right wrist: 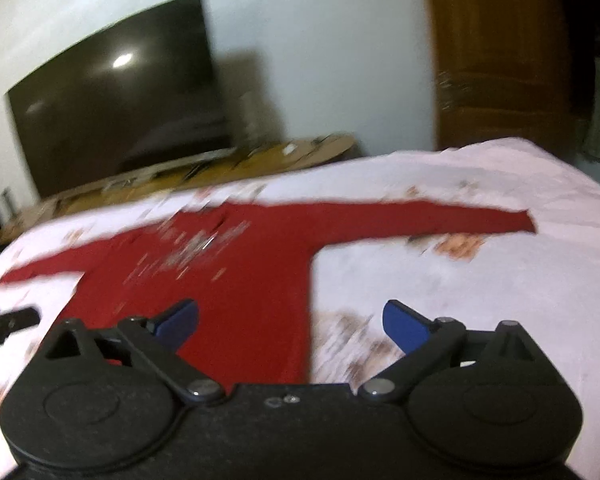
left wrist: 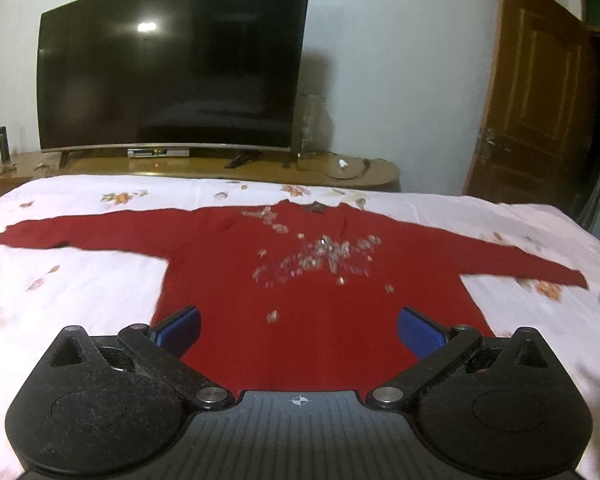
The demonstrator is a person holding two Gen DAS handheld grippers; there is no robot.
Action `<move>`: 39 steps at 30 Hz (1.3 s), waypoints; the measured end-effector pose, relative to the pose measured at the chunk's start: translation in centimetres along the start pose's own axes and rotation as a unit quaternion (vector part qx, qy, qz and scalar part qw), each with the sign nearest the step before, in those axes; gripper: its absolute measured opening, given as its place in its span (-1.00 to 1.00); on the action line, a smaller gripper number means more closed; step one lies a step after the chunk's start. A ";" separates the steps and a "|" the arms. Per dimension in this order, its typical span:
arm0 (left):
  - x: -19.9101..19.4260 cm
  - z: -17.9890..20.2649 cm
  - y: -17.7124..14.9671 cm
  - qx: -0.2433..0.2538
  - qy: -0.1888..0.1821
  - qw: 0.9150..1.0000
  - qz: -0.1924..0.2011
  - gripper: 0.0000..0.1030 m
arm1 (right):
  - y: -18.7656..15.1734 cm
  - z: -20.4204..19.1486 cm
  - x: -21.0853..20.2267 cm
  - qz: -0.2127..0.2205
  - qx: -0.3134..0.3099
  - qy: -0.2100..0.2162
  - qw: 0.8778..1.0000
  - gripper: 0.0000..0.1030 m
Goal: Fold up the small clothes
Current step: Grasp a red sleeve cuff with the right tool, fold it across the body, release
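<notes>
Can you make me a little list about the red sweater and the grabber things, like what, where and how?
garment: red sweater with sparkly decoration on the chest
lying: flat on the white flowered bedsheet, both sleeves spread out
folded: not yet
left gripper: open, blue fingers over the sweater's lower part, holding nothing
right gripper: open, near the sweater's right side edge, holding nothing
behind the bed: dark TV on a wooden stand, wooden door to the right
picture quality: right wrist view is blurry
</notes>
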State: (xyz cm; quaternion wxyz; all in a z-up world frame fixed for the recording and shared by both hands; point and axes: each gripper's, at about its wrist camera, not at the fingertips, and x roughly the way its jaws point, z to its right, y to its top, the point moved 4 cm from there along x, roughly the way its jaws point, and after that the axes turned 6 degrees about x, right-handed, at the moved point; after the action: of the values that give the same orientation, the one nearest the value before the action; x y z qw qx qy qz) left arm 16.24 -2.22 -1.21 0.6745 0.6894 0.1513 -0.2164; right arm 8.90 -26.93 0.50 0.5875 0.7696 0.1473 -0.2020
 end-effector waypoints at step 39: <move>21.8 -10.9 1.7 -0.090 0.053 0.990 -0.098 1.00 | 9.7 25.6 25.8 0.072 0.272 -0.151 0.948 -0.87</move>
State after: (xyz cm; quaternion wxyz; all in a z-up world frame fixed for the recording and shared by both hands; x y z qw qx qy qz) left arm 36.91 6.74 -10.70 0.7007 0.6182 0.2721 -0.2301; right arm 32.49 -54.47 -9.63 0.3845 0.8692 -0.0595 -0.3051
